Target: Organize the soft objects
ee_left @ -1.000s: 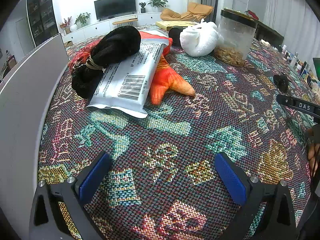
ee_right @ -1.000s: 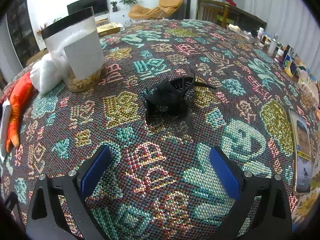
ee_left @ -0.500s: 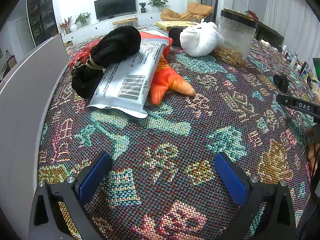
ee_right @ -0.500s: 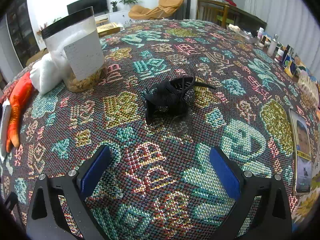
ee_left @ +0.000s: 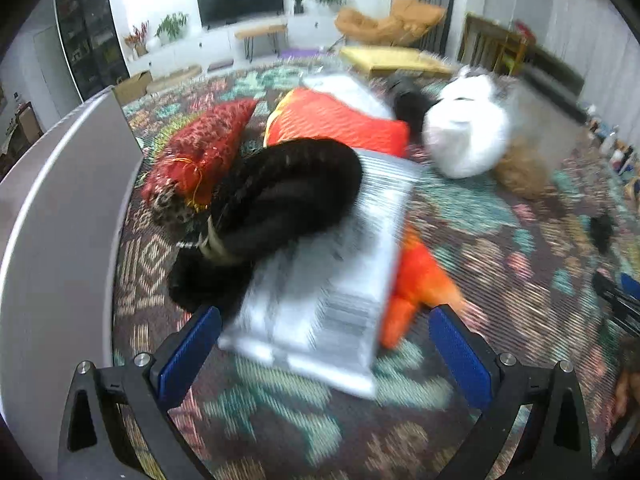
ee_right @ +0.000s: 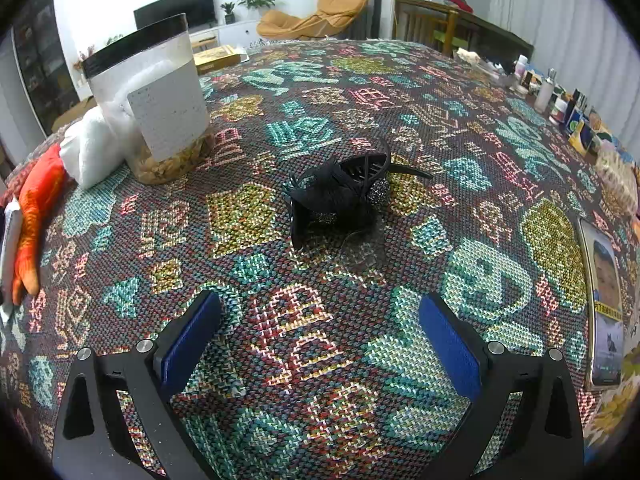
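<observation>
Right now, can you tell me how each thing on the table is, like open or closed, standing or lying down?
Left gripper: open, empty.
Right gripper: open, empty.
Jar: upright, lid on.
Hair clip: lying alone on the cloth.
Grey package: lying flat on the orange fish toy.
Black bundle: tied with a band, resting on the package.
White bag: knotted shut.

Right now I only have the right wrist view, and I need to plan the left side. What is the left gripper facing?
Observer: The left gripper is open, with the near end of a grey mailer bag just ahead of it. That view is blurred.
Operator: Is anything on the bag?
Observer: A black bundled cloth, tied with a pale band, lies on its left part.
Operator: And further left?
Observer: A dark red pouch lies beside the bundle, near a grey panel.
</observation>
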`<state>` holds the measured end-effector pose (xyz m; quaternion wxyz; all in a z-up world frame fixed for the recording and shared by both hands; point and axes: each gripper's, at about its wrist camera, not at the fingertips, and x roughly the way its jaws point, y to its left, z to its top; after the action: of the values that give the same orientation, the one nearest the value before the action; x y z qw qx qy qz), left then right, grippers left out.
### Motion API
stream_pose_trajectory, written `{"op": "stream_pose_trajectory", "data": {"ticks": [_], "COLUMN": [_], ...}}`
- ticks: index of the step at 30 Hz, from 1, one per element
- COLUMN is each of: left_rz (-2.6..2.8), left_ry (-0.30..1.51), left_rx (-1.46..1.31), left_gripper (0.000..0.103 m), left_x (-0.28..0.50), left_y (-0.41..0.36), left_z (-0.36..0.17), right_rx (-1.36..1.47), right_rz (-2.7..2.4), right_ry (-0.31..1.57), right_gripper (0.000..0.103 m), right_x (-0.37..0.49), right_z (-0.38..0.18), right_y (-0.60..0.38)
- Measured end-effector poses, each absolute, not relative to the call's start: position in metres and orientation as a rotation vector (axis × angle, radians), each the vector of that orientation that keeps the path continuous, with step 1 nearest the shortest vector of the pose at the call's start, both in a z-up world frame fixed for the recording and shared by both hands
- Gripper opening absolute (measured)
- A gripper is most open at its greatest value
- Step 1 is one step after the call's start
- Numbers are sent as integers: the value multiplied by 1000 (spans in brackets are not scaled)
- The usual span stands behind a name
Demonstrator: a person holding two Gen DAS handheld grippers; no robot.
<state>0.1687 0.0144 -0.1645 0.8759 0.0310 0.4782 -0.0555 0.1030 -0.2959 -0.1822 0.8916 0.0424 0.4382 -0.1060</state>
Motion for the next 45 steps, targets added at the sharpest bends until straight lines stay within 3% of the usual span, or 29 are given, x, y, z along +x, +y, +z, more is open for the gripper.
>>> {"op": "stream_pose_trajectory", "data": {"ticks": [4,5,6,7,14,15,18,23,26,28,35,40,41,43,45], "left_rz": [-94,-99,-114,-121,-137,-153,-191,-159,-164,-141,-285,-339,-349,-360,-366], "left_ry": [999,1002,1007,1022,1117,1116,1119,1114,1088,1048,1077,1082,1080,1060,1039], "left_rx": [-9,-33,-55,-72,-98,-107,-97,40,99,91,-116,-147,-165,-182,-177], "left_gripper": [99,92,73,71,68,71,93,94,87,64,63,63,63,63,63], "left_x": [191,190,188,184,112,101,78,75,76,80,56,36,35,33,31], "left_y": [26,28,30,32,23,22,16,-2,-14,-12,-7,-22,-23,-22,-19], "left_z": [-164,-164,-164,-165,-153,-152,-158,-175,-176,-173,-164,-163,-161,-149,-138], "right_rx": [88,88,88,88,88,88,88,99,119,233,521,643,587,463,432], "right_rz": [-220,-221,-221,-221,-221,-221,-221,-209,-93,-27,-24,-121,-164,-202,-203], "right_ry": [910,910,909,909,909,909,908,907,937,924,981,1102,1097,1106,1113], "right_gripper": [101,101,101,101,101,101,101,101,100,99,99,98,96,54,54], "right_x": [103,103,103,104,104,104,104,104,95,82,102,152,162,174,182], "right_z": [-183,-183,-183,-183,-183,-183,-184,-184,-180,-172,-150,-169,-168,-164,-164], "right_y": [-295,-295,-295,-295,-294,-294,-293,-292,-300,-322,-365,-356,-350,-338,-337]}}
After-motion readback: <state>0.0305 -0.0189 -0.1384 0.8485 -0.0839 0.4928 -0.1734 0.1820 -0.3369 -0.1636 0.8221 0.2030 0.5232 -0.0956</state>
